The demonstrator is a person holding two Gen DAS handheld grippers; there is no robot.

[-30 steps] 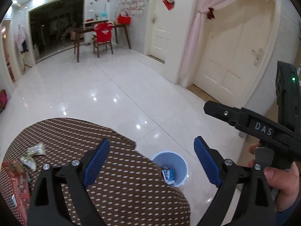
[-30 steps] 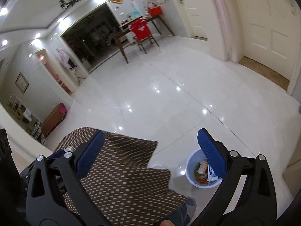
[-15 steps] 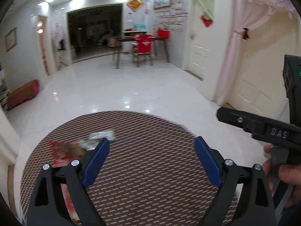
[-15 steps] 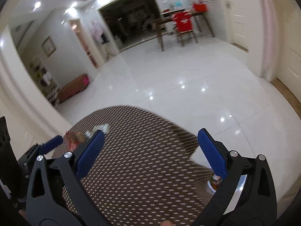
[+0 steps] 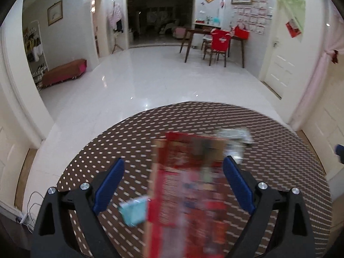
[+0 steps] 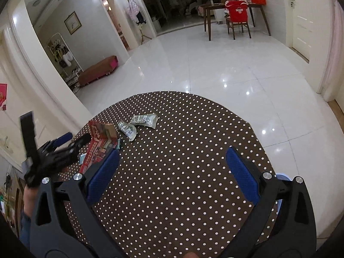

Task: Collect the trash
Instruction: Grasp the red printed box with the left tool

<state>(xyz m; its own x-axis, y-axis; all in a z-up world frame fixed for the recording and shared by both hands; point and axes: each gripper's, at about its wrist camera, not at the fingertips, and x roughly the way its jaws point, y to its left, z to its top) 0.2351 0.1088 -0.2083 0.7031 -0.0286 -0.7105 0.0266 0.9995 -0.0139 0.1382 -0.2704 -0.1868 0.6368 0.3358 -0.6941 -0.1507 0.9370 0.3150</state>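
A round table with a brown dotted cloth [image 6: 182, 139] carries the trash. A flat red box [image 5: 189, 185] lies blurred right below my left gripper [image 5: 172, 169], which is open with the box showing between its fingers. A small teal packet [image 5: 134, 212] sits by the box's left edge. Crumpled silver wrappers [image 5: 235, 135] lie just beyond the box. In the right wrist view the red box [image 6: 96, 148] and two silver wrappers [image 6: 144, 119] are at the table's left, with the left gripper [image 6: 74, 139] over the box. My right gripper [image 6: 172, 157] hangs open above the bare cloth.
The rim of a light blue bin [image 6: 281, 175] peeks out on the floor behind my right finger. White glossy tiles surround the table. Cables [image 5: 30, 202] lie on the floor at the left. A wooden bench [image 6: 97, 69] and a dining table with a red chair [image 6: 236, 15] stand far off.
Both views have swung left, from the blue bin on the floor back over the table. The left gripper has come over the red box. Both grippers stay open.
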